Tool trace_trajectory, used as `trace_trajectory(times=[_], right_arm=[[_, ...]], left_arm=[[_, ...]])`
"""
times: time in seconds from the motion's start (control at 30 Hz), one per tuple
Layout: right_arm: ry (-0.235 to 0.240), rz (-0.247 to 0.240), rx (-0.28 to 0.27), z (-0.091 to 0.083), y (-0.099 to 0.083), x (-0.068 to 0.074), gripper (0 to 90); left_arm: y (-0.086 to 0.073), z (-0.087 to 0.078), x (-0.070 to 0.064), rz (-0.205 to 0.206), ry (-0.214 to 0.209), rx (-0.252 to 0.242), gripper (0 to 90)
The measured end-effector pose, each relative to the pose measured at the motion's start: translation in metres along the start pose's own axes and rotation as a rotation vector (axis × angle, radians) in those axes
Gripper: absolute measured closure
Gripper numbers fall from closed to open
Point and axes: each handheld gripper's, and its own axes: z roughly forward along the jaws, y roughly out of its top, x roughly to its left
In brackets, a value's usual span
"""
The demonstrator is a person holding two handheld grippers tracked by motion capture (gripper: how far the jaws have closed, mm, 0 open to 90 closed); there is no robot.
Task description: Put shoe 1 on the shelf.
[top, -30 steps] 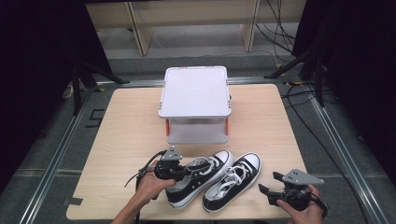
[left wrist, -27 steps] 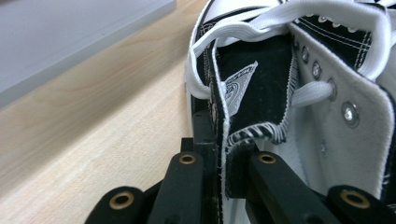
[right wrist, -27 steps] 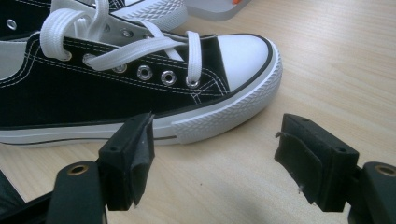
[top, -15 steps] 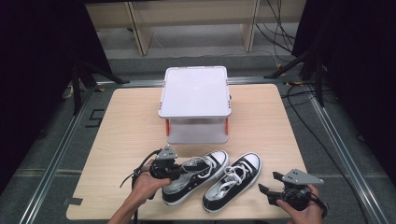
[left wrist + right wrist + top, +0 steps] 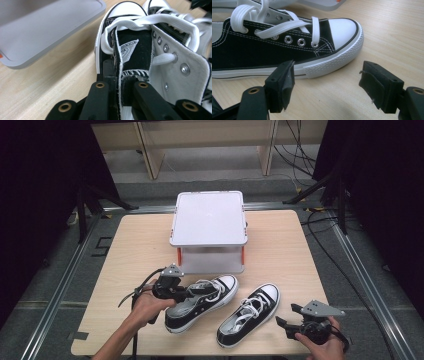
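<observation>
Now left tool [image 5: 186,293] clamped on left sneaker [image 5: 207,301] collar, right tool [image 5: 284,325] open beside other sneaker [image 5: 250,320]

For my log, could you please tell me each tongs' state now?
Left tongs: closed on the left sneaker's side wall.
Right tongs: open, holding nothing.

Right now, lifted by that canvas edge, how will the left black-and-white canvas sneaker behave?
The left hand-held gripper pinches only thin canvas, so the black-and-white canvas sneaker probably sags toe-down. Its rubber sole likely grips the wooden table, dragging rather than sliding. Loose white laces may snag.
</observation>
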Motion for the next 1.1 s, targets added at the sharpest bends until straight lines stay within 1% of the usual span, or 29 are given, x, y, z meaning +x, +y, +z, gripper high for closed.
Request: trace_trajectory(times=[0.03,0.07,0.1,0.13,0.17,0.2,0.23,0.27,0.3,0.33,0.37,0.4,0.43,0.47,0.5,0.53,0.57,0.6,0.7,0.73,0.77,0.8,0.83,0.87,0.93,0.97,1.0,1.03,1.1], right_arm=[[0.004,-0.008,0.003,0.000,0.000,-0.001,27.8],[-0.002,-0.035,-0.006,0.000,0.001,-0.003,27.7],[-0.002,-0.035,-0.006,0.000,0.001,-0.003,27.7],[0.003,-0.027,-0.004,0.001,0.001,-0.002,27.8],[-0.004,-0.045,-0.013,0.002,0.001,-0.003,27.8],[-0.002,-0.037,-0.005,0.002,0.002,-0.002,27.7],[0.001,-0.019,0.000,0.002,0.001,-0.001,27.7],[0.001,-0.019,0.000,0.002,0.001,-0.001,27.7],[0.000,0.003,0.007,0.001,0.001,0.001,27.8],[0.000,0.003,0.007,0.001,0.001,0.001,27.8],[0.000,0.003,0.006,0.001,0.001,0.001,27.7],[0.007,0.002,0.010,0.001,0.001,0.001,27.7],[0.001,-0.028,-0.002,0.002,0.002,-0.002,27.7],[-0.001,-0.030,-0.004,0.002,0.002,-0.002,27.8],[0.001,-0.020,-0.002,0.002,0.001,-0.001,27.7],[0.003,-0.013,0.002,0.001,0.001,-0.001,27.8],[-0.003,-0.036,-0.006,0.002,0.002,-0.003,27.8],[-0.008,-0.039,-0.012,0.001,0.002,-0.003,27.7],[-0.010,-0.037,-0.012,0.001,0.002,-0.003,27.7],[-0.010,-0.043,-0.016,0.001,0.002,-0.003,27.8],[-0.008,-0.035,-0.012,0.001,0.002,-0.003,27.8],[-0.001,-0.016,-0.005,0.001,0.002,-0.002,27.8],[-0.008,-0.031,-0.011,0.001,0.002,-0.003,27.8],[-0.012,-0.033,-0.015,0.001,0.002,-0.003,27.8],[-0.008,-0.024,-0.016,0.001,0.002,-0.002,27.7],[-0.004,-0.017,-0.011,0.001,0.002,-0.002,27.8],[-0.006,-0.021,-0.010,0.001,0.002,-0.002,27.8],[-0.015,-0.034,-0.019,0.001,0.002,-0.003,27.8],[-0.021,-0.036,-0.026,0.000,0.002,-0.003,27.7]], left_arm=[[0.002,-0.003,0.002,0.006,0.000,0.014,85.7],[0.002,-0.003,0.002,0.006,0.000,0.014,85.7],[0.006,-0.007,0.002,0.006,-0.012,0.018,85.7],[0.008,-0.010,0.003,0.005,-0.012,0.019,85.6],[0.011,-0.011,0.003,-0.014,-0.013,0.006,85.6],[0.016,-0.016,0.003,-0.025,-0.025,0.002,85.6],[0.018,-0.019,0.003,-0.043,-0.028,0.000,85.6],[0.018,-0.019,0.003,-0.043,-0.028,0.000,85.6],[0.021,-0.022,0.001,-0.074,-0.035,-0.002,85.6],[0.024,-0.024,0.000,-0.081,-0.042,0.000,85.6],[0.027,-0.026,0.000,-0.063,-0.040,-0.007,85.6],[0.031,-0.029,-0.001,-0.055,-0.039,-0.011,85.6],[0.033,-0.030,-0.002,-0.052,-0.041,-0.014,85.6],[0.035,-0.032,-0.002,-0.047,-0.043,-0.029,85.5],[0.037,-0.034,-0.003,-0.050,-0.047,-0.028,85.5],[0.040,-0.037,-0.004,-0.051,-0.061,-0.032,85.5],[0.042,-0.039,-0.005,-0.059,-0.068,-0.039,85.5],[0.044,-0.041,-0.006,-0.053,-0.072,-0.045,85.6],[0.050,-0.048,-0.010,-0.039,-0.073,-0.057,85.5],[0.053,-0.050,-0.011,-0.038,-0.071,-0.065,85.6],[0.054,-0.053,-0.011,-0.041,-0.075,-0.074,85.6],[0.056,-0.054,-0.012,-0.043,-0.078,-0.080,85.5],[0.058,-0.056,-0.012,-0.042,-0.081,-0.082,85.5],[0.060,-0.058,-0.013,-0.040,-0.085,-0.083,85.5],[0.064,-0.060,-0.014,-0.039,-0.088,-0.092,85.6],[0.067,-0.061,-0.015,-0.035,-0.081,-0.096,85.5],[0.069,-0.062,-0.017,-0.033,-0.085,-0.098,85.5],[0.073,-0.064,-0.018,-0.024,-0.081,-0.096,85.5],[0.075,-0.064,-0.019,-0.020,-0.086,-0.100,85.5]])
